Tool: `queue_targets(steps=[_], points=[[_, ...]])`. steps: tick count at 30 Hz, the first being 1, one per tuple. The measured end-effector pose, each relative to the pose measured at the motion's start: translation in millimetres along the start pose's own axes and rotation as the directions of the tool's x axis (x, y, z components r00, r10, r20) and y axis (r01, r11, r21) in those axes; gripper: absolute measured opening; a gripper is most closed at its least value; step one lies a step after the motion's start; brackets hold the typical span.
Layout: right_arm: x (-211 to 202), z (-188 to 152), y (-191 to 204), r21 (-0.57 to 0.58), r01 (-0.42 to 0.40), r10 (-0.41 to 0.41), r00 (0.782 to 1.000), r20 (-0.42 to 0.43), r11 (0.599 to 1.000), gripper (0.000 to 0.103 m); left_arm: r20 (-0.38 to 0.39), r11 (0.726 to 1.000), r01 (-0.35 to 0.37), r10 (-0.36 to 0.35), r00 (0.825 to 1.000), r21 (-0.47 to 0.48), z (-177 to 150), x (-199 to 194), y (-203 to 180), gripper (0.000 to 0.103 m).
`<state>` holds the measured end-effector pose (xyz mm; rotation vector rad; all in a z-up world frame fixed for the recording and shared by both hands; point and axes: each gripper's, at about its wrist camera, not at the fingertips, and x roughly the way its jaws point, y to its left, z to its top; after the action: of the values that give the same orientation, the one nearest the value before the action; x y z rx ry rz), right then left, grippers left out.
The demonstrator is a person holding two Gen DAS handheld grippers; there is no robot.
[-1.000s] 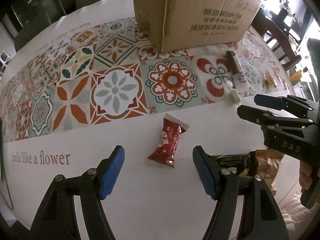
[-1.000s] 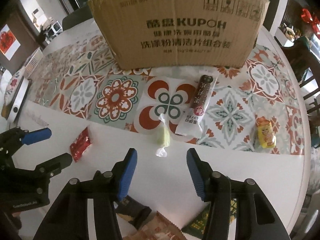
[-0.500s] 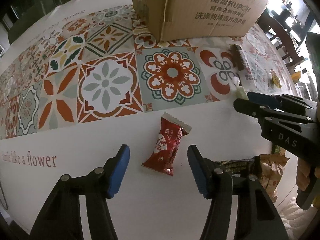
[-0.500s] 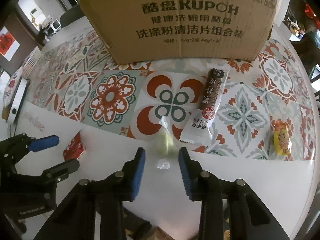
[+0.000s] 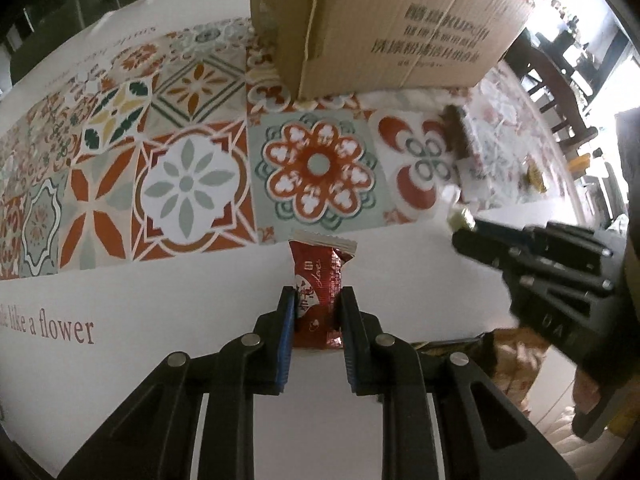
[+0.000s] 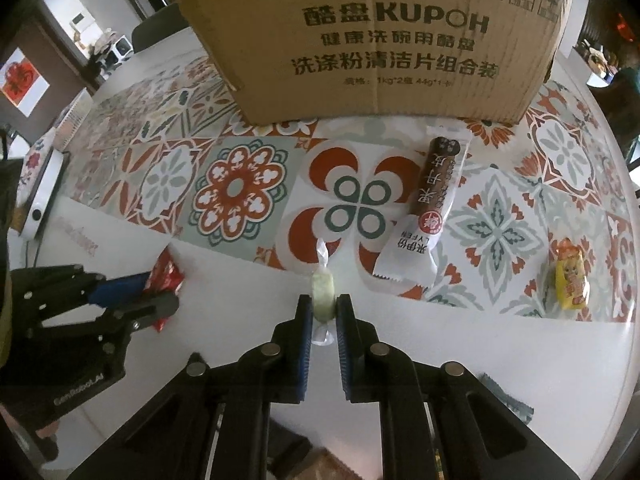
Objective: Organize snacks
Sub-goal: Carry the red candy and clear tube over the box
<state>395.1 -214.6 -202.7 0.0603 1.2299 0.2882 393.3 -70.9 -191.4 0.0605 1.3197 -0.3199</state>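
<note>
Two snacks are pinched at once on my screens. My left gripper [image 5: 317,312] has its blue fingers [image 5: 286,322] closed on the red snack packet [image 5: 319,280], which lies on the white part of the table [image 5: 160,300] just short of the patterned tiles. My right gripper [image 6: 323,320] is clamped around the pale green candy [image 6: 323,294] at the tile edge. Beyond it lie a long brown snack bar [image 6: 430,196] and a yellow snack [image 6: 572,280], with the cardboard box [image 6: 380,40] behind.
</note>
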Motion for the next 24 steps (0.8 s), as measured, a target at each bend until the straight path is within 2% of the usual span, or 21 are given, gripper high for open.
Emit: queue_targets(steps=[5, 12, 18, 24], points=[[-13, -2, -2, 0.018, -0.023, 0.023, 1.0, 0.021, 1.0, 0.013, 0.041, 1.0, 0.006, -0.006, 0.999, -0.006, 6, -14, -8, 0.022], [-47, -3, -2, 0.013, -0.044, 0.043, 0.994, 0.096, 0.999, 0.013, 0.122, 1.0, 0.015, -0.016, 0.992, 0.01, 11, -42, -24, 0.022], [-78, -1, -4, 0.011, -0.042, 0.04, 0.985, 0.167, 0.999, 0.013, 0.215, 0.999, 0.016, -0.023, 0.976, 0.03, 18, -76, -35, 0.022], [-112, 8, -6, 0.018, -0.037, 0.031, 0.965, 0.262, 0.999, 0.013, 0.303, 0.998, 0.021, -0.036, 0.952, 0.053, 30, -107, -45, 0.022]])
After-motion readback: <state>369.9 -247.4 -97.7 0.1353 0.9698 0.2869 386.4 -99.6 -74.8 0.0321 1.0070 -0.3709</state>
